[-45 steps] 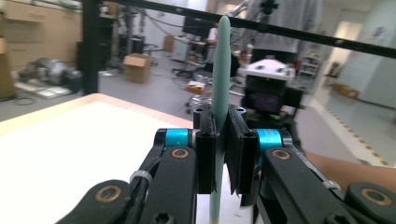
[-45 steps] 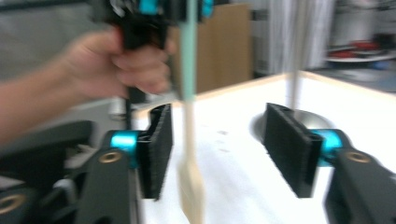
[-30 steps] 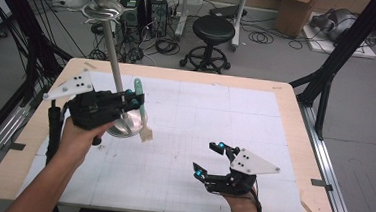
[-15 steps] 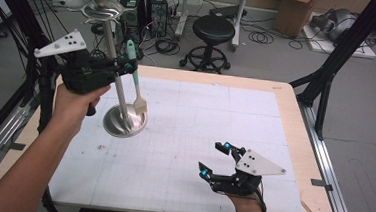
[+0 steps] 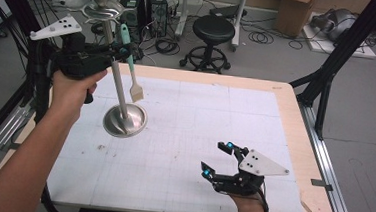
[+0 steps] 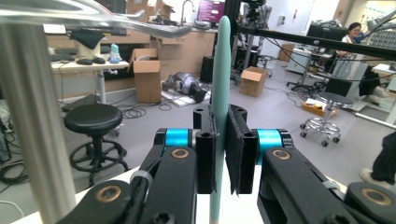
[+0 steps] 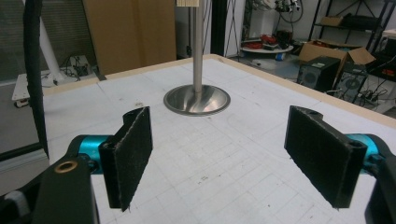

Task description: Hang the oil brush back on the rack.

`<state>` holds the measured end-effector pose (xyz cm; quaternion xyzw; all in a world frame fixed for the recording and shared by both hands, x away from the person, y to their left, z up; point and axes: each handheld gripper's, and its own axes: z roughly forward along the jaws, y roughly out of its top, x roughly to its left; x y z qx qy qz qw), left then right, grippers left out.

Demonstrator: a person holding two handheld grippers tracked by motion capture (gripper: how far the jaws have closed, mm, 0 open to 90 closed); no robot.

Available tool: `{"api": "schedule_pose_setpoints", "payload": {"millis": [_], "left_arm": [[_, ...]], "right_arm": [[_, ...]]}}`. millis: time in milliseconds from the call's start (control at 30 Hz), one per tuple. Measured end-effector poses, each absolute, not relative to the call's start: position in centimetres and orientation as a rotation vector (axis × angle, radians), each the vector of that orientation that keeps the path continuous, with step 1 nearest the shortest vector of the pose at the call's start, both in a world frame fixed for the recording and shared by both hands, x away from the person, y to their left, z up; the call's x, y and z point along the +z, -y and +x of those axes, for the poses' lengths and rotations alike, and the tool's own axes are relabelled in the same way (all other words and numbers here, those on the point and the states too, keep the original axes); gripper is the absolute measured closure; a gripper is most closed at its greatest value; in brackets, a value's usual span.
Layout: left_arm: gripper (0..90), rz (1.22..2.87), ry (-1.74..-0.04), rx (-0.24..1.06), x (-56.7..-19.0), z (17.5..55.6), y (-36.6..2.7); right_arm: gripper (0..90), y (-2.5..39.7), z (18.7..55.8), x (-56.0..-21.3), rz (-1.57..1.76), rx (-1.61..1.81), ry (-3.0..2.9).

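Teal-handled and bristle-tipped, the brush (image 5: 129, 62) hangs upright in the left gripper (image 5: 110, 56), whose jaws are clamped tight on its handle, lifted well above the table (image 5: 235, 119). It sits just beside the pole of the steel stand (image 5: 124, 119), near the hooks at its top. The left forearm reaches up and forward, hand wrapped round the grip. The right gripper (image 5: 218, 160) rests low near the table's front edge, jaws spread wide with nothing between them. No writing is readable.
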<state>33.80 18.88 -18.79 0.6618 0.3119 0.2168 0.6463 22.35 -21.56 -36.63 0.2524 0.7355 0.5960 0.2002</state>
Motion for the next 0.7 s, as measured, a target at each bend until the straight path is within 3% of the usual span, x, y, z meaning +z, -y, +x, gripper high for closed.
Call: {"api": "schedule_pose_setpoints", "payload": {"millis": [700], "left_arm": [[82.7,1.483,-0.766,0.506,-18.69,34.57,-19.64]], "right_arm": [[23.0,21.35,22.36,-36.71,0.704,1.661,-2.072]]}}
